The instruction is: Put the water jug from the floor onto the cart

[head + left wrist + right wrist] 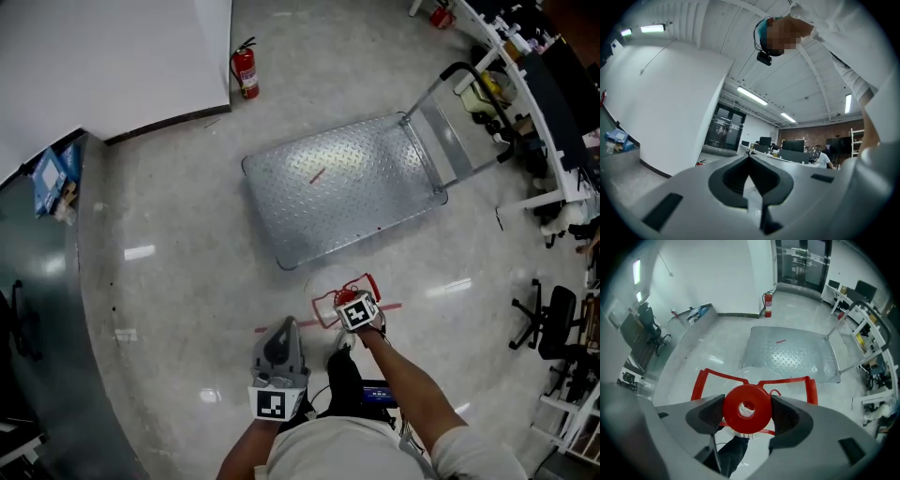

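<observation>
The left gripper [750, 158] was closed on nothing and aimed upward. The right gripper [746, 412] clamped the red cap [757, 422] of the jug [328, 303], near the bare cart [347, 187].

Right tool [747, 410] apparently around jug cap [760, 417]

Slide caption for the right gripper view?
Right tongs clamp the red jug cap, cart just ahead.
</observation>
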`<control>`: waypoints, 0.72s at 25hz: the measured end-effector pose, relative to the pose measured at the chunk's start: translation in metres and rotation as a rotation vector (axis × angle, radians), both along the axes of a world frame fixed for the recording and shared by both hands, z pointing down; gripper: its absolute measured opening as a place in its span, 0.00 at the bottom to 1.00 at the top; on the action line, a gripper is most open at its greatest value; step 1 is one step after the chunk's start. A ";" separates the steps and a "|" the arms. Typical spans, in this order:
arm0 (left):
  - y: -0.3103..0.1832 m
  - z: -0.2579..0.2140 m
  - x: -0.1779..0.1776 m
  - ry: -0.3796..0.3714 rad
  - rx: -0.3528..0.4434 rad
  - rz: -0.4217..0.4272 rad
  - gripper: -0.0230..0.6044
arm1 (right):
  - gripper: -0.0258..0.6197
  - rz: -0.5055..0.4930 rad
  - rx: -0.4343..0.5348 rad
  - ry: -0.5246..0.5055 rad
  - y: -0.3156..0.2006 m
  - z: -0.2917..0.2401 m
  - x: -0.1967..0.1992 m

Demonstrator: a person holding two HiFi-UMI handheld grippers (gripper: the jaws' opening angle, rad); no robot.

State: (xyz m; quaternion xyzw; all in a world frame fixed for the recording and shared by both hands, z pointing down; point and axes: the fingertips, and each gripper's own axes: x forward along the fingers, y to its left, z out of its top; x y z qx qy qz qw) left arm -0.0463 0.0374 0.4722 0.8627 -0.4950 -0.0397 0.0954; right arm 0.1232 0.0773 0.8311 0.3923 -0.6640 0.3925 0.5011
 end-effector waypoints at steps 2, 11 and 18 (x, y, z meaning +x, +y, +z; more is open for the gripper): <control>0.001 -0.006 -0.007 0.002 0.013 -0.011 0.04 | 0.51 -0.028 0.020 -0.003 -0.011 -0.017 -0.008; -0.002 -0.030 -0.033 0.009 0.085 -0.060 0.04 | 0.51 -0.101 0.066 0.006 -0.073 -0.054 -0.030; -0.005 -0.029 -0.054 0.006 0.091 -0.087 0.04 | 0.51 -0.145 0.132 0.013 -0.142 -0.067 -0.057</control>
